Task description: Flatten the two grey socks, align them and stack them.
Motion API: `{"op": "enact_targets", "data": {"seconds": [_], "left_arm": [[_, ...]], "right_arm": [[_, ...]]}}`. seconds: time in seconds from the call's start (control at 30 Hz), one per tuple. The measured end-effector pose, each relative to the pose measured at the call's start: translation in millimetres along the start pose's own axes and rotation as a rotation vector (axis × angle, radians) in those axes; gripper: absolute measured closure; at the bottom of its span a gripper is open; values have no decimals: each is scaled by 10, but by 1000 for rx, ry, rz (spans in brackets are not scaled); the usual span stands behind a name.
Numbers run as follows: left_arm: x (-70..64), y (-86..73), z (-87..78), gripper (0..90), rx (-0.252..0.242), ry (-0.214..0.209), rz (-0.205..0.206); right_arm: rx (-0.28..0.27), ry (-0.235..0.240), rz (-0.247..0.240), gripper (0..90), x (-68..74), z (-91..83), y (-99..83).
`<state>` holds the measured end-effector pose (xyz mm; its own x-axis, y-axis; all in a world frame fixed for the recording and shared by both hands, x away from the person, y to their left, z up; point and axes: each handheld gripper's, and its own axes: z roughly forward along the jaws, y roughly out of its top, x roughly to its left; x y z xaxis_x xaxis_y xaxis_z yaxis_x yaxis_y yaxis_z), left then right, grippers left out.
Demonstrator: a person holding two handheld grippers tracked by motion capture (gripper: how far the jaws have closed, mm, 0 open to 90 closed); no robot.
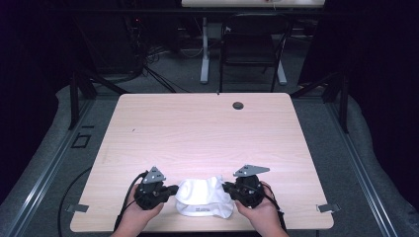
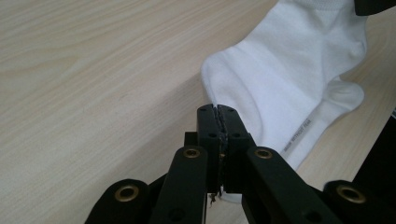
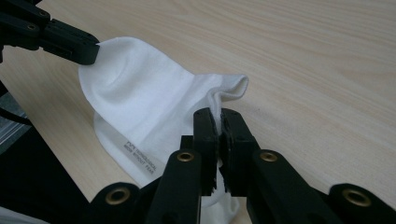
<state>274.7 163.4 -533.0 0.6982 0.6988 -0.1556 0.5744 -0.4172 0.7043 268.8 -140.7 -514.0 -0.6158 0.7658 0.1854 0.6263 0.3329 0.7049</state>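
A white sock (image 1: 203,197) lies near the table's front edge, between my two grippers. My left gripper (image 1: 174,190) is shut on the sock's left edge; in the left gripper view its jaws (image 2: 218,112) pinch the fabric of the sock (image 2: 289,74). My right gripper (image 1: 226,189) is shut on the sock's right edge. In the right gripper view its jaws (image 3: 217,119) clamp a folded rim of the sock (image 3: 140,107), and the left gripper's fingers (image 3: 70,42) hold the far corner. Small grey print runs along the sock.
The light wooden table (image 1: 197,133) stretches bare beyond the sock, with a round cable hole (image 1: 238,105) near its far edge. A black chair (image 1: 249,47) and a white desk leg (image 1: 204,49) stand behind the table. Hands grip both grippers at the front edge.
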Motion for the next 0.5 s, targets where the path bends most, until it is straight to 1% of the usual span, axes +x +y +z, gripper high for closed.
{"op": "enact_targets", "data": {"seconds": [0.07, 0.1, 0.17, 0.27, 0.33, 0.5], "left_arm": [[-6, -23, -6, 893, 6, -4, 3], [-20, -50, -5, 892, 4, -5, -5], [-28, -67, -10, 892, 13, -11, -5], [-37, -82, -8, 893, 16, -13, 0], [-50, -97, 1, 892, 17, -14, -5], [-91, -129, 34, 892, 20, -20, -2]], "right_arm": [[5, 0, 0, 858, 18, -16, -30], [2, 5, -6, 858, 26, -30, -52], [7, 6, -6, 858, 35, -39, -72], [5, 4, -5, 858, 36, -39, -91], [21, 4, -6, 857, 31, -40, -120], [29, -4, -3, 858, 24, -33, -179]]}}
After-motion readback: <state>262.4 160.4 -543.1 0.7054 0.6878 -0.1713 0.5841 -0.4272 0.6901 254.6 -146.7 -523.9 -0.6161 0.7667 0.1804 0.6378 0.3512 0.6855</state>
